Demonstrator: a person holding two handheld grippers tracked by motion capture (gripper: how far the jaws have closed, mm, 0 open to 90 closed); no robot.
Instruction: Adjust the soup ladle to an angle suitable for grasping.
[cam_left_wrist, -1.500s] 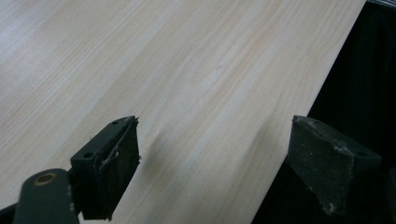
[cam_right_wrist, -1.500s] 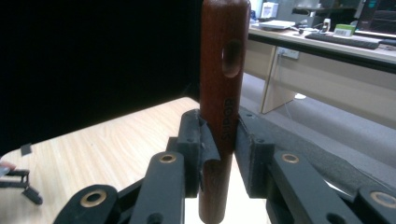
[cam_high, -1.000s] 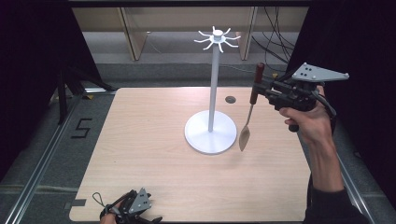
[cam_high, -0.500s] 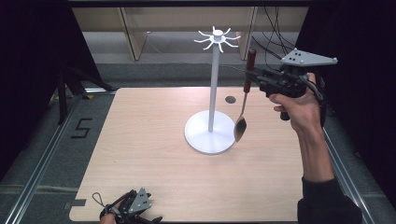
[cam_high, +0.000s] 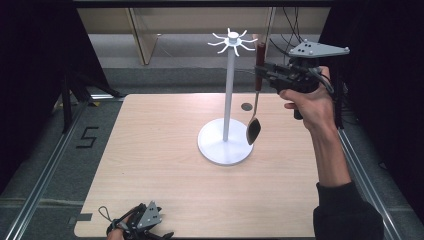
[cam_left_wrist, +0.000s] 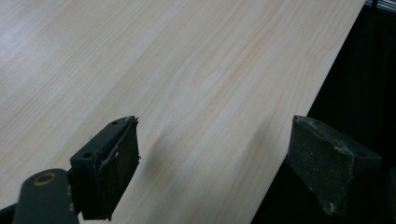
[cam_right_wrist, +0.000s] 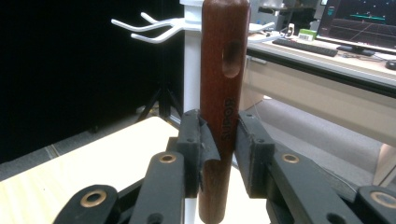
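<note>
1. Hanging upright from the right gripper (cam_high: 261, 70), a spoon (cam_high: 255, 107) with a dark wooden handle points its bowl down, over the three-o'clock edge of the stand's round white base (cam_high: 215, 150) — whether bowl and base touch cannot be told from the high view.
2. Clamped on both sides, the handle (cam_right_wrist: 223, 93) stands vertical between the right gripper's pads (cam_right_wrist: 203, 144); a hanging hole shows near its top end, with lettering printed below.
3. Just beside the handle, at nine o'clock, rises the white stand (cam_high: 229, 75), its ring of curved hooks (cam_high: 232, 41) level with the handle's top.
4. At five o'clock of the stand, the person's right hand (cam_high: 307, 102) grips the tool, forearm running down to a dark sleeve (cam_high: 347, 212).
5. Far off at seven o'clock, the left gripper (cam_high: 142, 225) sits at the near edge of the wooden table (cam_high: 150, 150) — jaws spread wide, nothing between them.
</note>
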